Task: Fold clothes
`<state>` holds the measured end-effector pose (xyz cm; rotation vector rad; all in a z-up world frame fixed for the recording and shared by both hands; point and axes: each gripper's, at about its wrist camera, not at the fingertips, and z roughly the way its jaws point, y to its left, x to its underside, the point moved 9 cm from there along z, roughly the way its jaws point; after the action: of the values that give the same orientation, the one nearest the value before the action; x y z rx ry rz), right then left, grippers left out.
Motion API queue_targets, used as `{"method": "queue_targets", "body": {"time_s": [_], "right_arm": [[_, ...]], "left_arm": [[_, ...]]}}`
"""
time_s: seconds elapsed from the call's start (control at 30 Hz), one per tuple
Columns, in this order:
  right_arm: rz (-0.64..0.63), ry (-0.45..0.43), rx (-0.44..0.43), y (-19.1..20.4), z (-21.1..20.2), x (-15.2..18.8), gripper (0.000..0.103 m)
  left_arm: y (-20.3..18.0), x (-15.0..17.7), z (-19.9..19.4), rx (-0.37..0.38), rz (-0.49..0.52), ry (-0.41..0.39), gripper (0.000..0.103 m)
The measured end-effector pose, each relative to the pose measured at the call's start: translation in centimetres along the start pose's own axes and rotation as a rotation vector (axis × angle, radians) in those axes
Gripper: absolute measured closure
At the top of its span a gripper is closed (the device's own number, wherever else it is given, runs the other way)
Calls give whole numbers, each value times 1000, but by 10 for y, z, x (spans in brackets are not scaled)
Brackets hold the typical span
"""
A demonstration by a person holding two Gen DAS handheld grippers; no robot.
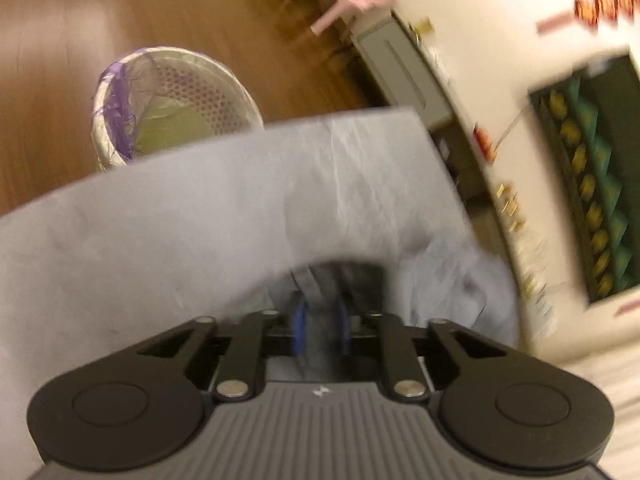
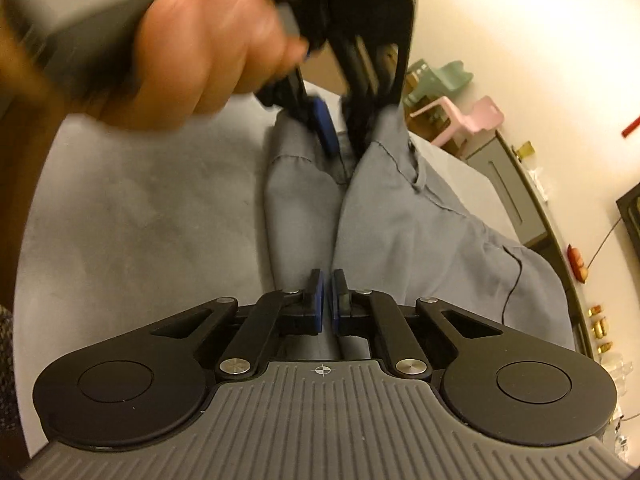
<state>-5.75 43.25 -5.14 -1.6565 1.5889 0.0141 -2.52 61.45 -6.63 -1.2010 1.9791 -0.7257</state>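
Observation:
A grey-blue garment lies stretched over the grey table, gathered into a ridge between both grippers. In the right wrist view my right gripper is shut on the near end of that ridge, its blue pads pressed to the cloth. At the far end a hand holds my left gripper, which pinches the garment's other end. The blurred left wrist view shows the left gripper shut, with pale crumpled cloth bunched around its blue pads.
A perforated waste basket with a purple liner stands on the wood floor beyond the table's far edge. A pink chair, a green chair and a grey cabinet line the wall to the right.

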Motion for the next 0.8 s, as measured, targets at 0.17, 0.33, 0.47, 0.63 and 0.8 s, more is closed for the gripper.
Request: {"method": "queue_targets", "body": {"time_s": [0.17,0.33,0.47,0.63,0.8], "right_arm": [[0,8,-23,12,4,6,100],[4,-8,-11,22,2,3,100],[1,-24,-3,28,-13,6,97],[162,40,20,15,-2,9,97],[223,119,67,2,4,17,101]], "left_arm": [[-31,11,-23,104,43,5,67],[-47,29,-9,55,101,21,58],[-55,30,-6,19,139,2,54],[-55,47,26,-82,269,65,100],[-60,66,-52,66,213,-19,102]]}}
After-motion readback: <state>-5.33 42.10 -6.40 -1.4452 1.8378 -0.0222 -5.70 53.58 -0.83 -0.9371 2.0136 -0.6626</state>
